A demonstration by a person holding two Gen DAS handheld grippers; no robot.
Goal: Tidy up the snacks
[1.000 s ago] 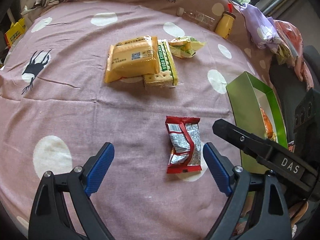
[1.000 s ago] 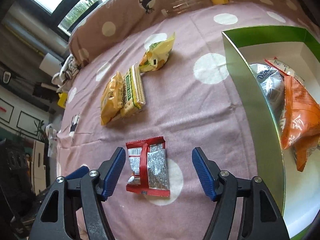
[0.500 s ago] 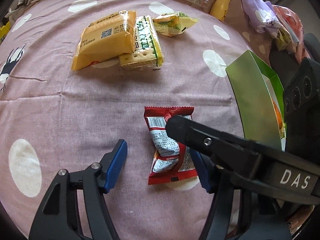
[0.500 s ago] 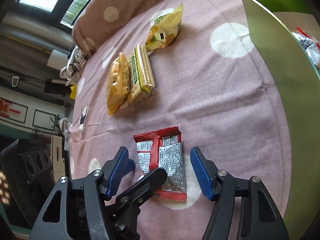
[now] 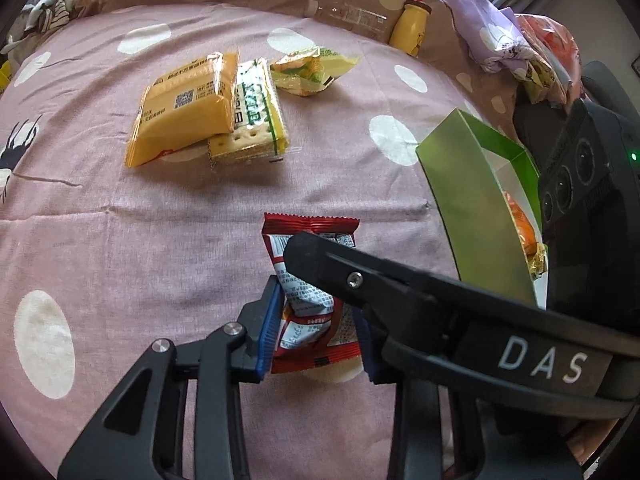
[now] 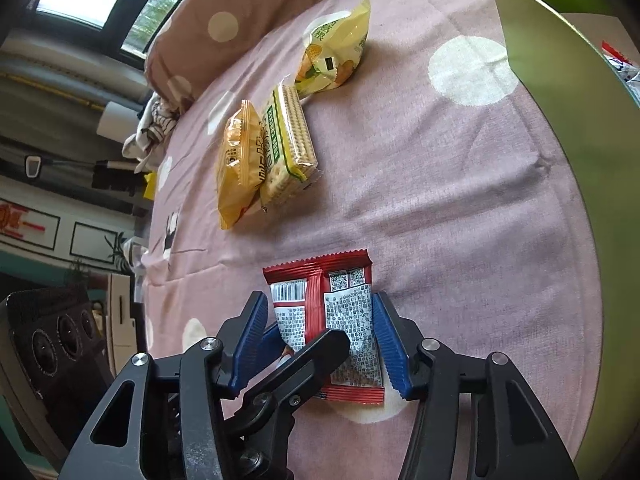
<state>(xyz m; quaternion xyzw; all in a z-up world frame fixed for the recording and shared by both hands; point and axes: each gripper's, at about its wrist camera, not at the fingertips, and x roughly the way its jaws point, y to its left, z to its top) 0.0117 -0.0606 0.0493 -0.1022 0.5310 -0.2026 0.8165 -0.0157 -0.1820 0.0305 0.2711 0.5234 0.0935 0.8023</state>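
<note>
A red snack packet [image 5: 306,312] [image 6: 344,312] lies on the pink dotted cloth with both grippers at it. My left gripper [image 5: 316,336] is closing and its blue pads pinch the packet's lower half, which crumples between them. My right gripper [image 6: 320,340] is closing too and straddles the same packet. Its right pad meets the packet's edge, while its left pad stands off beside the left gripper's pad. One black right finger [image 5: 360,280] crosses over the packet in the left wrist view. A black left finger [image 6: 304,360] lies over the packet in the right wrist view.
A green box [image 5: 472,208] [image 6: 560,80] stands open to the right with orange snack bags [image 5: 520,232] inside. Further back lie a yellow packet [image 5: 184,108], soda crackers [image 5: 256,120] and a yellow-green bag [image 5: 312,68]. A yellow bottle [image 5: 412,28] stands by the pillow.
The left jaws have come together from wide apart onto the red packet and crumpled it. The right jaws have narrowed around it, and its finger now reaches across the packet.
</note>
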